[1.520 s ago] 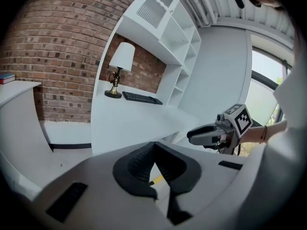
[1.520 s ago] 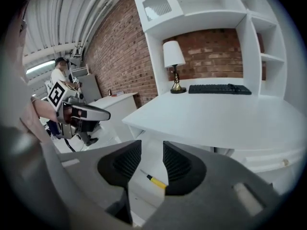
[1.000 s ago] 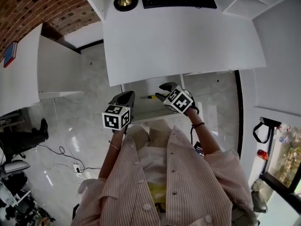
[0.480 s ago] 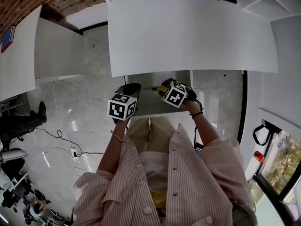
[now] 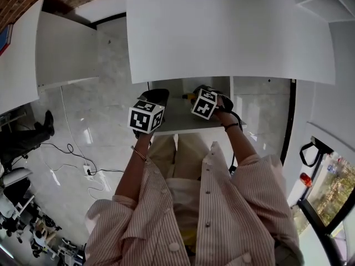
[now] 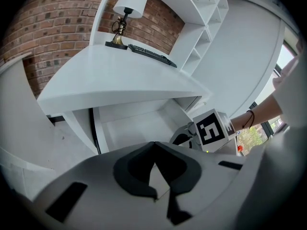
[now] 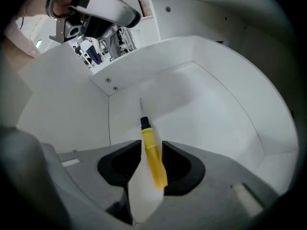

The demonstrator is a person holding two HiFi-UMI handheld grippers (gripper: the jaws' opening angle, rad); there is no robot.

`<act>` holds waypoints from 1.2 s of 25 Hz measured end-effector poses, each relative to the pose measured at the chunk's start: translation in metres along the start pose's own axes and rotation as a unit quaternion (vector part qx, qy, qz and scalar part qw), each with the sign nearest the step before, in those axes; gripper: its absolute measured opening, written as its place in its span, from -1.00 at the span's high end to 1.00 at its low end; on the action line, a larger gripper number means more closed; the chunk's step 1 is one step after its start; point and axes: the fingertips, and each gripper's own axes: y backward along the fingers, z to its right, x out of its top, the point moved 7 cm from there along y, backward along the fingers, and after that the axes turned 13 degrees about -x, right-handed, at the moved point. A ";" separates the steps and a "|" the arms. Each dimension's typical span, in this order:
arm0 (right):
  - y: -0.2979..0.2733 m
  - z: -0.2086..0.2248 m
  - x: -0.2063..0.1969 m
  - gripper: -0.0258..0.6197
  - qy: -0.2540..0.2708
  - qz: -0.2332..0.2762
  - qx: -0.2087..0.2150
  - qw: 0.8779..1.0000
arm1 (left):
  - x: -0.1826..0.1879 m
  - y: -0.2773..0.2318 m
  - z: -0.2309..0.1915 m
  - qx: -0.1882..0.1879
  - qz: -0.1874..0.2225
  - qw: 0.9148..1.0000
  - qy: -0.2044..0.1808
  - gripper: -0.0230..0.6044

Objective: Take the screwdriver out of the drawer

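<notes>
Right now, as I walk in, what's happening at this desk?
A person holds a gripper in each hand at the open drawer under the white desk. The right gripper has its jaws closed on the handle of the yellow-handled screwdriver, whose tip points into the drawer; it is not yet out. The left gripper hovers beside it, jaws together and empty.

- Head view: steeply down on desk (image 5: 222, 32) and drawer (image 5: 177, 121).
- Left gripper view: low, facing the desk.
- Right gripper view: close, into that drawer.
</notes>
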 end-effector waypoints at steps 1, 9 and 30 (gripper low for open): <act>-0.003 -0.001 -0.001 0.53 0.005 -0.005 -0.001 1.000 | -0.001 -0.001 0.000 -0.001 -0.001 1.000 0.001 0.93; -0.010 -0.003 0.000 0.61 0.049 -0.025 -0.039 0.998 | -0.004 -0.005 0.000 -0.004 -0.006 1.000 0.005 0.93; 0.051 0.005 0.023 0.67 0.052 0.034 -0.077 0.995 | 0.003 0.026 0.016 -0.010 0.031 0.999 -0.025 0.93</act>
